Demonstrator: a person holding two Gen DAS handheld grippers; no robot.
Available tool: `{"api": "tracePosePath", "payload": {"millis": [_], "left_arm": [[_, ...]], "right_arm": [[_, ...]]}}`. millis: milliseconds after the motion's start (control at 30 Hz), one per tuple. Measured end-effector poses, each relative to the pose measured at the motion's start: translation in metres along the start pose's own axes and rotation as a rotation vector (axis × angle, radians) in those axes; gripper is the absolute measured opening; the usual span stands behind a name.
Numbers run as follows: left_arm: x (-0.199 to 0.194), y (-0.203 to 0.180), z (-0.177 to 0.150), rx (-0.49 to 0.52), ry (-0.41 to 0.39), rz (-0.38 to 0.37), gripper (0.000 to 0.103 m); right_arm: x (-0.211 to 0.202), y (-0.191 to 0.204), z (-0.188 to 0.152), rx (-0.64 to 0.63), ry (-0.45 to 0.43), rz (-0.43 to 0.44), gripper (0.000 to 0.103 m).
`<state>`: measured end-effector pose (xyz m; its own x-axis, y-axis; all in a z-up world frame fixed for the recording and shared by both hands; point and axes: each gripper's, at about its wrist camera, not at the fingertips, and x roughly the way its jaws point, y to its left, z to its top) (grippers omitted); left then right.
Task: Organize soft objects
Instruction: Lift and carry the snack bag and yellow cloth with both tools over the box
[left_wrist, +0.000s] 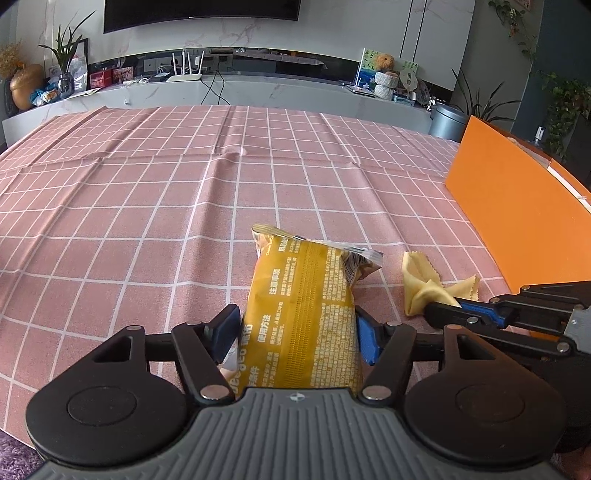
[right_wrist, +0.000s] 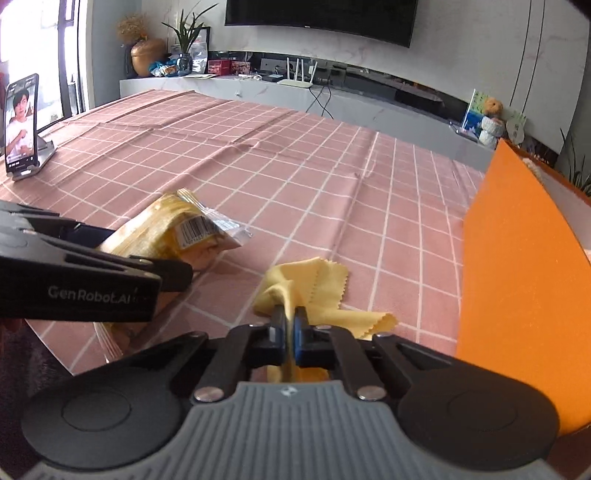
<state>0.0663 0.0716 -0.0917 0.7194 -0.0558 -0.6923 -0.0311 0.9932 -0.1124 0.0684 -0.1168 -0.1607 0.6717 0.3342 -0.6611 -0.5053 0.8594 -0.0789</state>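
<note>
My left gripper (left_wrist: 295, 325) is shut on a yellow snack packet (left_wrist: 303, 302), holding it lengthwise between the blue pads just above the pink checked tablecloth (left_wrist: 147, 206). The packet also shows in the right wrist view (right_wrist: 173, 229), held by the left gripper (right_wrist: 162, 273) at the left. My right gripper (right_wrist: 291, 317) is shut on a yellow cloth (right_wrist: 317, 288) with zigzag edges, bunched between the pads and trailing on the table. In the left wrist view the cloth (left_wrist: 424, 284) lies right of the packet with the right gripper (left_wrist: 443, 308) pinching it.
An orange box (left_wrist: 517, 206) stands open at the right edge of the table; it also shows in the right wrist view (right_wrist: 517, 277). A phone on a stand (right_wrist: 22, 125) is at the far left. A TV console with plants lies beyond the table.
</note>
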Motion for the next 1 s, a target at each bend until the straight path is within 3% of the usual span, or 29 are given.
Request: {"api": "tracePosePath", "payload": {"millis": [167, 333, 633, 1000], "left_arm": [[-0.002, 0.000, 0.001, -0.005, -0.002, 0.004, 0.062], [-0.014, -0.002, 0.001, -0.017, -0.018, 0.007, 0.060], [-0.055, -0.019, 0.019, -0.031, -0.126, -0.035, 0.060], [-0.080, -0.068, 0.056, 0.012, -0.212, -0.176, 0.060]], "right_arm": [[-0.010, 0.001, -0.001, -0.013, -0.007, 0.013, 0.001], [-0.032, 0.000, 0.007, -0.021, -0.083, 0.009, 0.001], [-0.076, -0.017, 0.015, 0.025, -0.193, -0.001, 0.001], [-0.134, -0.074, 0.023, 0.121, -0.316, -0.122, 0.001]]}}
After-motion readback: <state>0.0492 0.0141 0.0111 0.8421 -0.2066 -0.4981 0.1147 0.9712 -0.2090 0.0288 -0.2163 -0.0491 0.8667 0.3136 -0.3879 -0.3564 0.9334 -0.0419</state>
